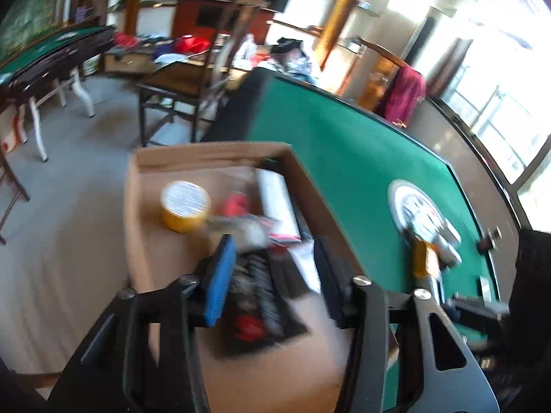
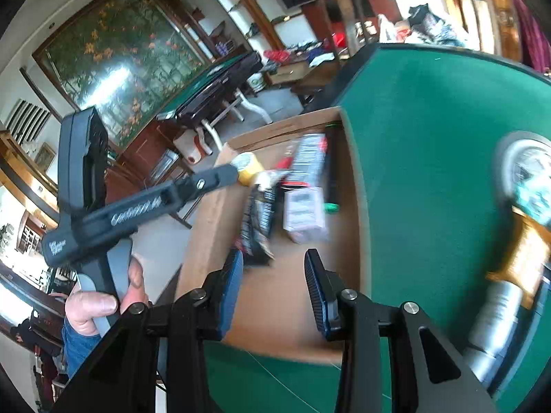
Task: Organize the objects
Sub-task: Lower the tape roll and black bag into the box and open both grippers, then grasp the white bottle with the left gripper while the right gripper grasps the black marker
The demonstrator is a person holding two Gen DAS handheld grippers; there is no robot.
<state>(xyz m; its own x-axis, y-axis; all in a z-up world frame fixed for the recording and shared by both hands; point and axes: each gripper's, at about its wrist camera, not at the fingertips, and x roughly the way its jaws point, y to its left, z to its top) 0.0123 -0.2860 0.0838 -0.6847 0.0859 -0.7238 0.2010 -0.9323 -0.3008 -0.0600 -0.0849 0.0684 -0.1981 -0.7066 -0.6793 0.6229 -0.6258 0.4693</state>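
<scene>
Both grippers over the cardboard box at the green table's edge. Left gripper jaws apart, nothing clamped, black packet lying in the box right under them, yellow tub ahead-left. Right gripper jaws apart too, empty, small grey box ahead of it.

Matt brown cardboard box, green felt table, glossy yellow tin
</scene>
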